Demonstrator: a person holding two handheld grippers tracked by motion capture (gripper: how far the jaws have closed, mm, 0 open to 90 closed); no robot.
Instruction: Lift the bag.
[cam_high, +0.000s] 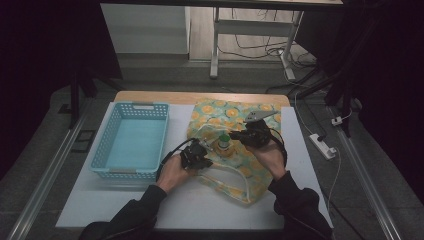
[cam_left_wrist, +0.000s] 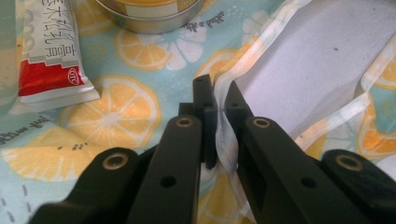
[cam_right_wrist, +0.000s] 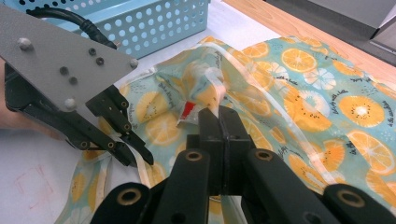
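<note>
On the worktop (cam_high: 200, 210) a citrus-print bag (cam_high: 260, 175) lies flat right of the basket (cam_high: 131, 141), its mouth held apart by both hands. The left hand-held gripper (cam_high: 197, 156) pinches the bag's white edge (cam_left_wrist: 223, 140) on the near-left side; the right hand-held gripper (cam_high: 252, 136), jaws closed on the opposite rim (cam_right_wrist: 224, 100), lifts it. Between them, inside the opening, stand a bottle (cam_high: 225, 142), a tin (cam_left_wrist: 149, 14) and a tube (cam_left_wrist: 49, 56), nearest the left jaws.
</note>
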